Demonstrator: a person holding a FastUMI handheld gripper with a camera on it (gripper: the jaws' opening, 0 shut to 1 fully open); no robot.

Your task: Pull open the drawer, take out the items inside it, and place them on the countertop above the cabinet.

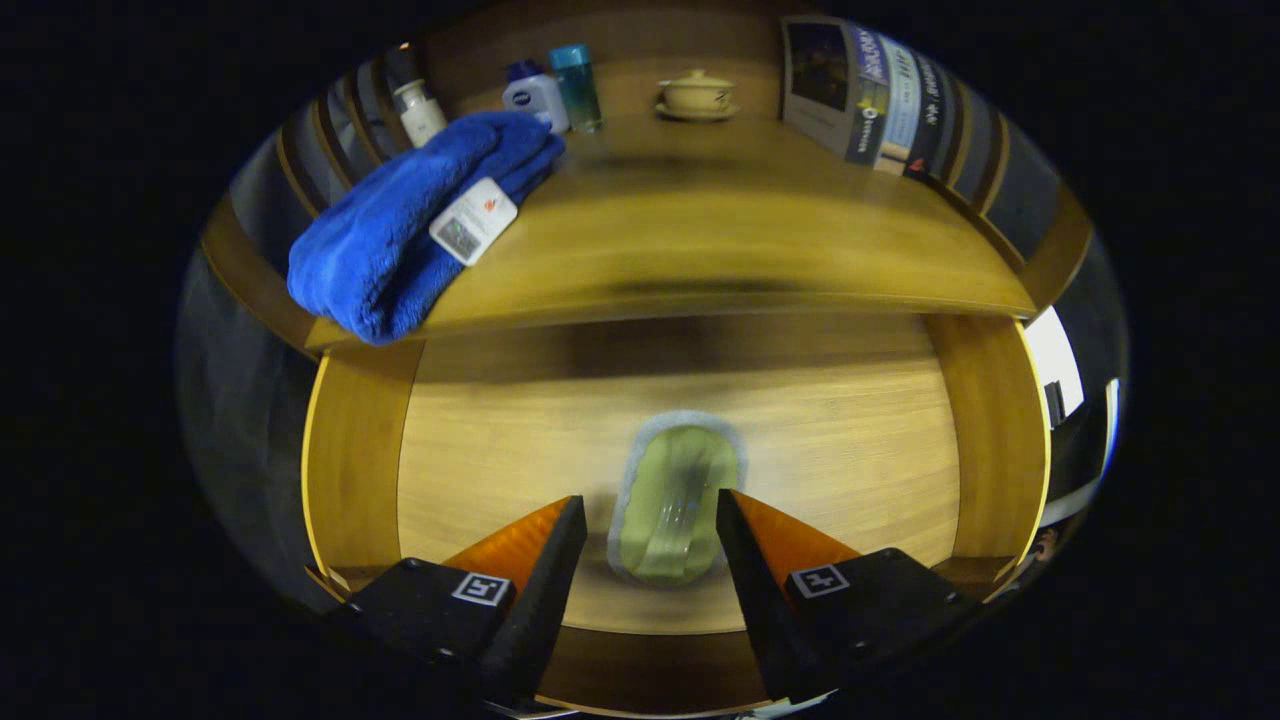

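I have the tool (650, 520) spread wide over the open drawer (500, 440), holding nothing, its two fingers straddling a pale green oblong item (672, 505) that lies on the drawer floor. The picture is smeared, so I can't say what that item is, nor whether the fingertips already touch it. My judgement: this is the pick. I'd keep the item centred in the gap, sink until the tips are beside its long flanks, then close slowly; it looks glossy and may slip if I pinch high. Lift straight up to clear the drawer's front.

Beyond, the bench (720, 250) above has bare wood in the middle. A blue towel (400, 235) drapes over its left edge, with bottles (545, 95), a lidded cup (696, 95) and books (870, 95) at the back, so I'd set down centrally.
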